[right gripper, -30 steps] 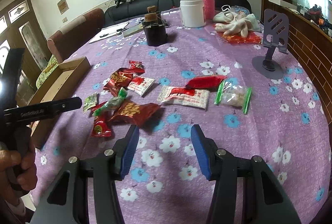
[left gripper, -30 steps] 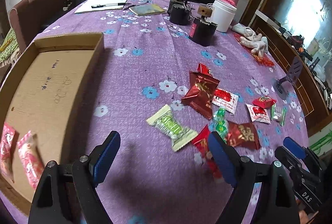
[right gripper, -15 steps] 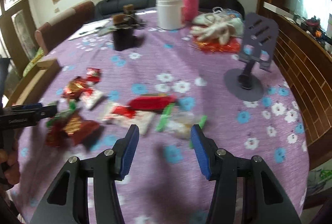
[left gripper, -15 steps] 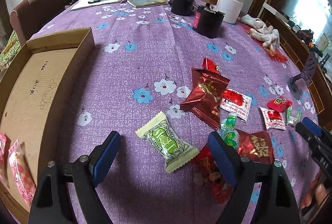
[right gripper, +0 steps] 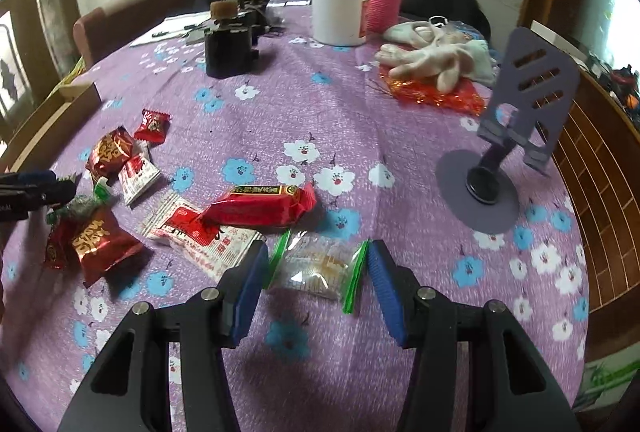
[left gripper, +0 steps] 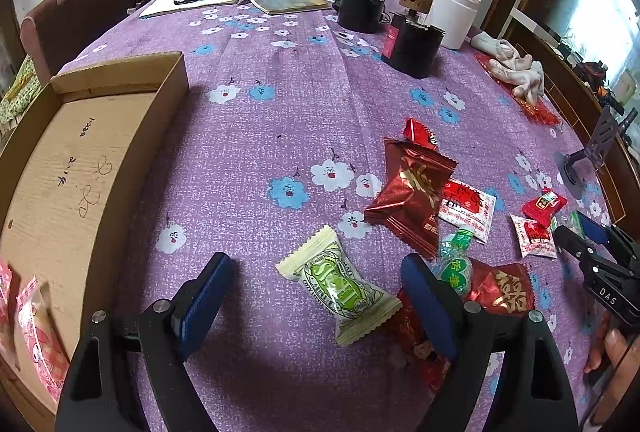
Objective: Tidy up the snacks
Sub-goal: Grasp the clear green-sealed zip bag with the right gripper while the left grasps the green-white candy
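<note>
Snacks in light, crinkly, slippery wrappers lie scattered mid-bench: right gripper (right gripper: 314, 286), fingers spread, straddles the clear green-ended packet (right gripper: 316, 270), best pinched across its stiff middle, while left gripper (left gripper: 316, 306) gapes over the green-and-cream candy (left gripper: 340, 286).

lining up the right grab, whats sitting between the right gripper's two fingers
In the right wrist view, the clear snack packet with green ends lies on the purple cloth between the right gripper's open fingers; the pads are not pressing it.

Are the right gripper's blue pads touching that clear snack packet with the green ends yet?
Apart. The right wrist view shows the right gripper open around the clear packet, with purple cloth visible between each pad and the packet's green ends.
</note>
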A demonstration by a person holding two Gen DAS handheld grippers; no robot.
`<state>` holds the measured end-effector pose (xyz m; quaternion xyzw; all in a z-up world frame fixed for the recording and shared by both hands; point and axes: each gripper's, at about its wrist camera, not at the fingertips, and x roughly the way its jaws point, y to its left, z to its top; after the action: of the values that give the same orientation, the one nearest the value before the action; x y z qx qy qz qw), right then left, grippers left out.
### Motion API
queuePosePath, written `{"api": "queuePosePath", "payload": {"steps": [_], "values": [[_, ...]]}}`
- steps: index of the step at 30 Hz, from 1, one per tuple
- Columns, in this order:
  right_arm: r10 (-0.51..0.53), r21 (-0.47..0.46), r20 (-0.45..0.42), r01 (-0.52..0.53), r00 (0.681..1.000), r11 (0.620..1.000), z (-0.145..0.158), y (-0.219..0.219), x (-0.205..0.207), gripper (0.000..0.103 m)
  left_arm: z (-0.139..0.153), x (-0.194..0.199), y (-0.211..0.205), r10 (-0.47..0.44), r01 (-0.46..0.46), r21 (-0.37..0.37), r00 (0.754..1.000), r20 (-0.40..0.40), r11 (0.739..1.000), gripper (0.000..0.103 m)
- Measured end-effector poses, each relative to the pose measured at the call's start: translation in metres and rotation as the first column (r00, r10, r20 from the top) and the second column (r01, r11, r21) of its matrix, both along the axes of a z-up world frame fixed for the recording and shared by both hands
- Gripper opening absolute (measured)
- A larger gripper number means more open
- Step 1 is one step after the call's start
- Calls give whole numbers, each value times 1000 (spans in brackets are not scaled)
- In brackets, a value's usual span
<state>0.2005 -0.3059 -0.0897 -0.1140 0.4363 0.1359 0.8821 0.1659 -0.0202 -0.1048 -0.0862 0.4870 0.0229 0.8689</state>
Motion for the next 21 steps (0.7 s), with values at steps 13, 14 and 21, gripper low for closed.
{"api": "queuePosePath", "payload": {"steps": [13, 14, 21], "values": [[-6, 62, 7, 5, 1000, 998, 7, -4, -18, 34, -4, -5, -9, -77, 74, 104, 997, 23, 992, 85], [-6, 62, 8, 5, 1000, 998, 7, -4, -19, 34, -4, -6, -9, -84, 81, 117, 996, 22, 990, 82], [-4, 81, 10, 4, 1000, 997, 6, -4, -25, 34, 1, -7, 2, -91, 88, 122, 996, 23, 989, 44]]}}
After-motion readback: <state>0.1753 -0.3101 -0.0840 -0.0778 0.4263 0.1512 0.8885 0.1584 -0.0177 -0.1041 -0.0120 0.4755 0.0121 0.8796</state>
